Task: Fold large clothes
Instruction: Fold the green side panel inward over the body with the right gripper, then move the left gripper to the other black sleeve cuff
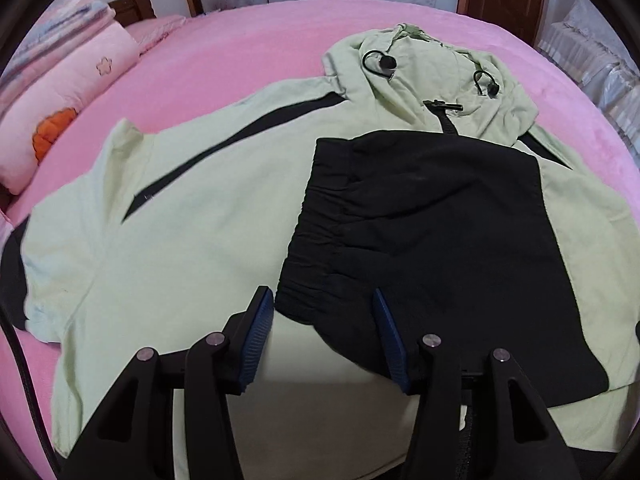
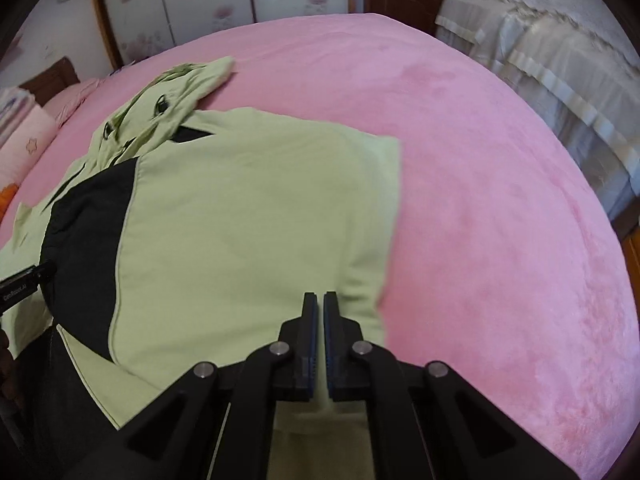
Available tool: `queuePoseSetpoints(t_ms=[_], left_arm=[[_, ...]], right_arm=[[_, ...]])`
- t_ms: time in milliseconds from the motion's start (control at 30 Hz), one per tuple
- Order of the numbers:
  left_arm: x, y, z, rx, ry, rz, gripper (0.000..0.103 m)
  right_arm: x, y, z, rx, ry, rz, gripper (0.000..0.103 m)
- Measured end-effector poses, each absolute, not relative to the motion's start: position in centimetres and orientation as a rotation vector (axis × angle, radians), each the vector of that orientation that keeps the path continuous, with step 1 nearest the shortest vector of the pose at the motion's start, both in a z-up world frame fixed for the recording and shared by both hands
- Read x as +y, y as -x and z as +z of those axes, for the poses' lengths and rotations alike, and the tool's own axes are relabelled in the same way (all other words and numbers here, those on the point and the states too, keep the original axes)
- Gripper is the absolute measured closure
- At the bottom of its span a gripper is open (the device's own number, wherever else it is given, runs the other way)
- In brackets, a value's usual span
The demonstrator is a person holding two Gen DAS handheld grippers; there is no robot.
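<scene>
Pale-green hooded jacket [image 1: 192, 216] sprawls across the pink bedspread [image 1: 248, 44], its black folded panel [image 1: 432, 216] lying centre-right. Left gripper [image 1: 324, 300] hovers at lower centre, jaws apart, empty. Right gripper [image 2: 321, 300] is pinched closed over the jacket's lower edge, holding nothing.

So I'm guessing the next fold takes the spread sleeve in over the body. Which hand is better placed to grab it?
Probably the left. The left gripper is open over the jacket, beside the flat sleeve. The right gripper is shut over the already folded side, farther from that sleeve.
</scene>
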State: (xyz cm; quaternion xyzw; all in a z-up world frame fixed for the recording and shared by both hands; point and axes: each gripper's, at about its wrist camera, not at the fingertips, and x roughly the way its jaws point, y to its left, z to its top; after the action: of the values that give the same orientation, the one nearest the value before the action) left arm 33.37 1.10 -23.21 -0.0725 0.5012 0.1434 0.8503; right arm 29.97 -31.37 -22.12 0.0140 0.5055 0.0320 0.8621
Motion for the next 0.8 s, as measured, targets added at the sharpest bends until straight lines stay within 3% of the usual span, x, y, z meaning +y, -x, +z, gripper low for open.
queuePoseSetpoints(t_ms=[267, 533, 800], left_arm=[[1.4, -33.0, -22.9, 1.069, 0.142, 0.285, 0.048], [0.5, -31.6, -19.9, 1.066, 0.149, 0.246, 0.029], [-1.9, -28.5, -15.1, 1.017, 0.141, 0.169, 0.028]], right_arm=[[-31.4, -30.0, -22.1, 1.085, -0.054, 0.04, 0.099], [-29.3, -27.7, -18.8, 1.048, -0.115, 0.097, 0.097], [-27.1, -24.2, -16.0, 1.033, -0.134, 0.154, 0.097]])
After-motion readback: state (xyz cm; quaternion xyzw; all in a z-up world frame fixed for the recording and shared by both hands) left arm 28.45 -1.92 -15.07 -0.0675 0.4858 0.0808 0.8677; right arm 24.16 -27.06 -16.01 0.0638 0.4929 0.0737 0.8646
